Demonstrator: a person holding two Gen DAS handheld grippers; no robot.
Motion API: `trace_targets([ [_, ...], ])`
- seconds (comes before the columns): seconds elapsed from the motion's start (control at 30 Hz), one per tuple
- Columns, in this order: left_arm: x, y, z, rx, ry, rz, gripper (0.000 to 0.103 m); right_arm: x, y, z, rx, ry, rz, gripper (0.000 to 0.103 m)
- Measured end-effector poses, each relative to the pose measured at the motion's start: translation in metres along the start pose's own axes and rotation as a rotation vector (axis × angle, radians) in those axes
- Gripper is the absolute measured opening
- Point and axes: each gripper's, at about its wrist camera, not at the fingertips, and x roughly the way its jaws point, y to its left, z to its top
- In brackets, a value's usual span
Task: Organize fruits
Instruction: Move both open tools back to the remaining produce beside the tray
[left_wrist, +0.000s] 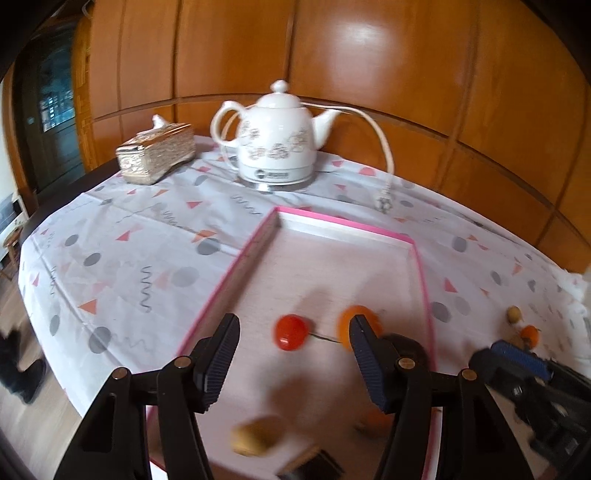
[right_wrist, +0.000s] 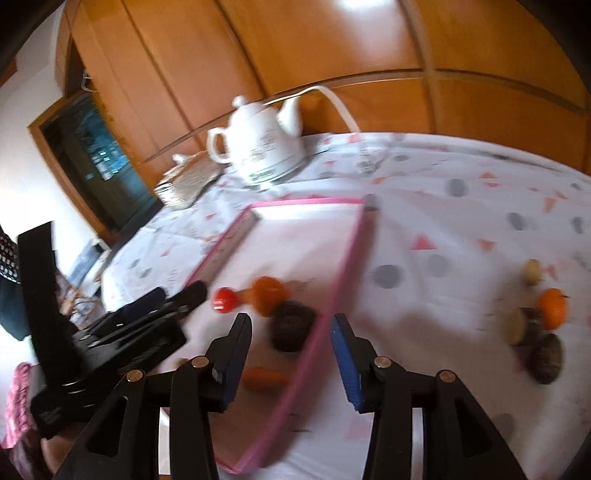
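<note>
Wood panelling backs a bench (left_wrist: 147, 229) under a patterned cloth, with a white kettle (left_wrist: 277, 144) and a tissue box (left_wrist: 157, 153) set at the far edge, well apart from the work. A pink-rimmed tray (left_wrist: 236, 258) sits in the middle, evidently the collecting place. Inside it lie a red fruit (left_wrist: 291, 331), an orange fruit (left_wrist: 347, 323), a dark rough fruit (right_wrist: 291, 325) and a pale one (left_wrist: 255, 435) near the front.

Both claws hang over the tray's near end. The left claw (left_wrist: 291, 365) stands parted and holds nothing; the right claw (right_wrist: 291, 365) is likewise parted and empty, straddling the tray's right rim.

Unsorted fruit remains on the cloth to the right: an orange one (right_wrist: 553, 306) with dark and pale pieces touching it.

Motion blur smears the near fruit; kinds cannot be confirmed. The tray's near rim is cut off.
</note>
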Motion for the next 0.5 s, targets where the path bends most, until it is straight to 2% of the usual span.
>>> trace_targets([
  [0.17, -0.005, -0.026, -0.005, 0.057, -0.001, -0.048, 0.062, -0.014, -0.026, -0.007, 0.023, -0.038, -0.124, 0.045],
  [0.5, -0.006, -0.087, -0.013, 0.186, 0.008, -0.157, 0.062, -0.047, -0.076, -0.022, 0.106, -0.101, -0.309, 0.045],
])
